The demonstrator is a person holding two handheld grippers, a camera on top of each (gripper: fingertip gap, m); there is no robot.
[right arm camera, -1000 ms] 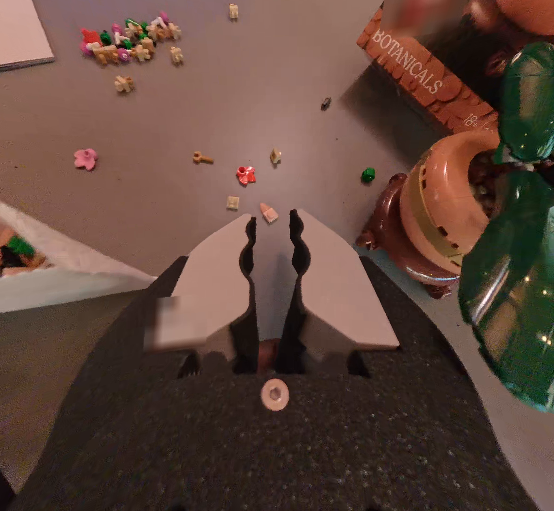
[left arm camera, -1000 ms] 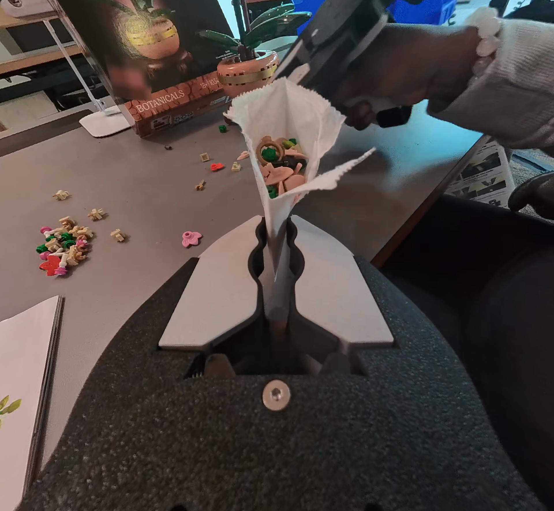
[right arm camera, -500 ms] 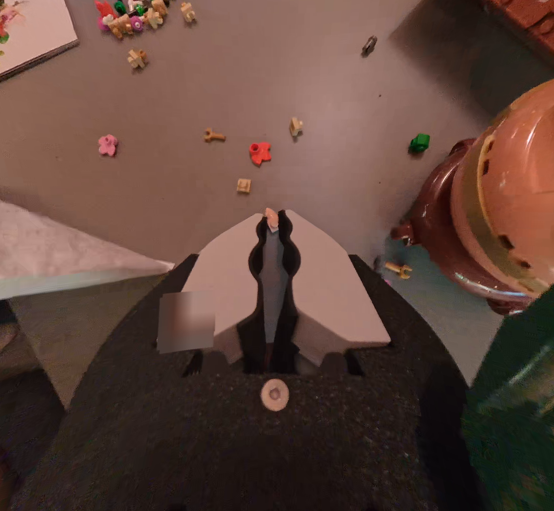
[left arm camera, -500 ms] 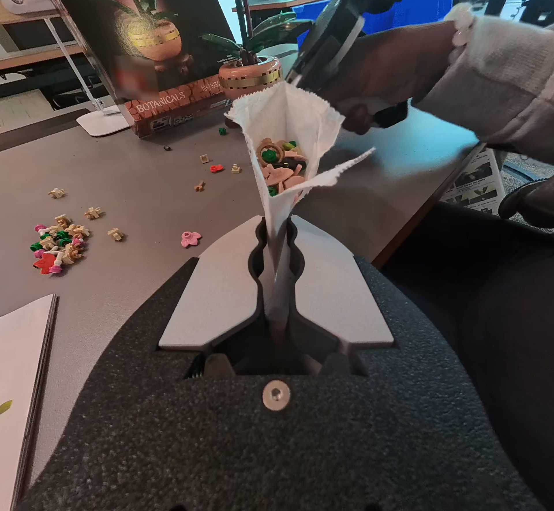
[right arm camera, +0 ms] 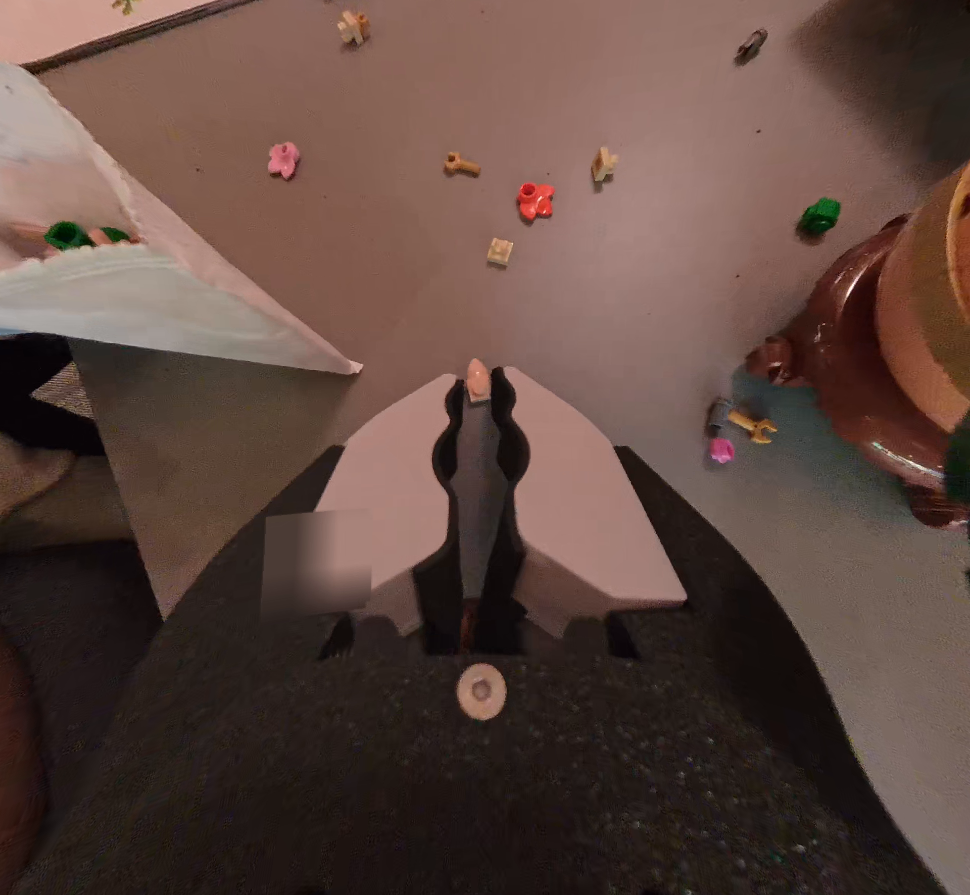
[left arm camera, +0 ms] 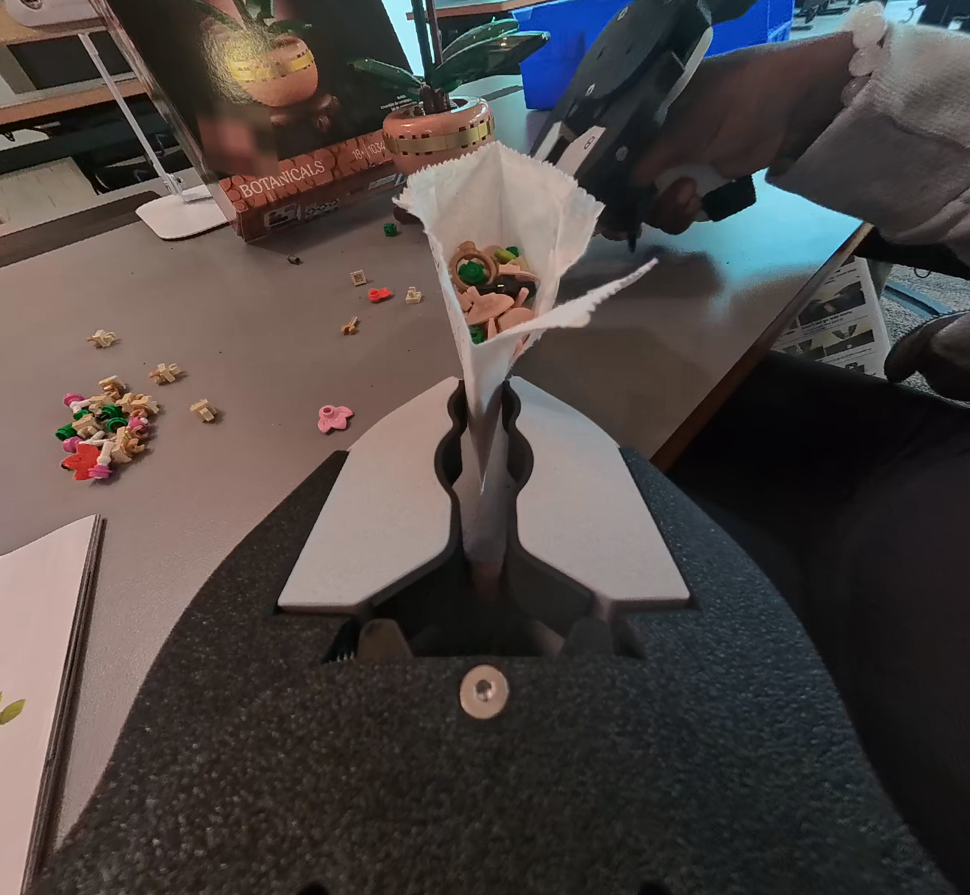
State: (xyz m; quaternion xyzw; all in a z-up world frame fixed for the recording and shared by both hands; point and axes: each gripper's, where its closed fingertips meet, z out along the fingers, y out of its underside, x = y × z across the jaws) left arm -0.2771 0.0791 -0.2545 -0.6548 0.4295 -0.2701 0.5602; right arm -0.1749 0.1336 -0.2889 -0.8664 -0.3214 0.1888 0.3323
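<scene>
The white paper bag (left arm camera: 504, 219) stands upright with its mouth spread open, its lower end pinched between the closed fingers of the left gripper (left arm camera: 483, 397) above the grey table (left arm camera: 236, 292), and holds tan, pink and green toy pieces. The right gripper (right arm camera: 478, 376) is closed on a small pale pink piece (right arm camera: 476, 379) at its fingertips, just beside the bag. Loose pieces (left arm camera: 105, 429), a booklet (left arm camera: 37, 660), the potted model plant (left arm camera: 438, 130) and a box (left arm camera: 252, 61) lie about.
</scene>
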